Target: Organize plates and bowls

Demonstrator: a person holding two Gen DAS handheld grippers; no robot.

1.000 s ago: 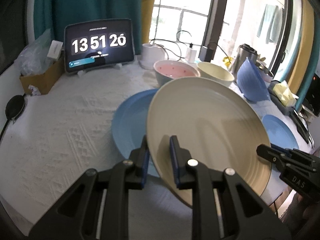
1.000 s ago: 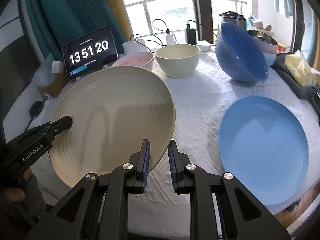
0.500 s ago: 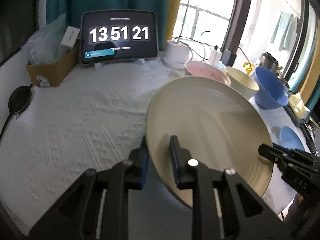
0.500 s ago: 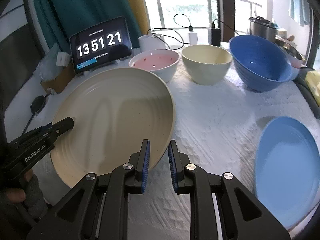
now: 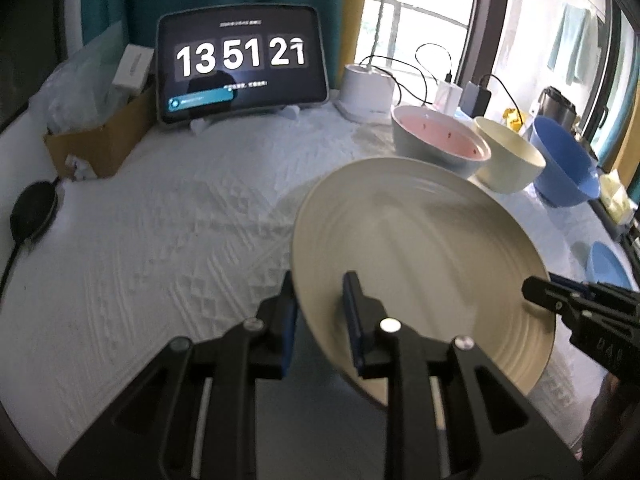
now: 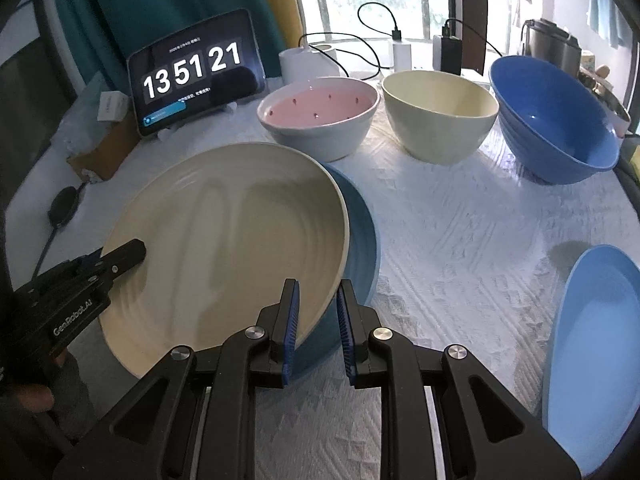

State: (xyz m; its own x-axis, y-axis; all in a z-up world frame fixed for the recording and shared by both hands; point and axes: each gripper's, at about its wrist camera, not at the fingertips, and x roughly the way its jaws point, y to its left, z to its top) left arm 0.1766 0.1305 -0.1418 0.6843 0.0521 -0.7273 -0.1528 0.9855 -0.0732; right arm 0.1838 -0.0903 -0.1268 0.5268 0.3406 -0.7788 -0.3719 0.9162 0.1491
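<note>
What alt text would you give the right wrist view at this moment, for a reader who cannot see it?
Both grippers grip a large cream plate by opposite edges, the right gripper in the foreground and the left gripper at lower left, over a blue plate on the white cloth. Behind stand a pink bowl, a cream bowl and a blue bowl; another blue plate lies at right.

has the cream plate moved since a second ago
Yes. The cream plate, held at opposite rims by the left gripper and right gripper, now sits over a blue plate, away from the far-right one.
</note>
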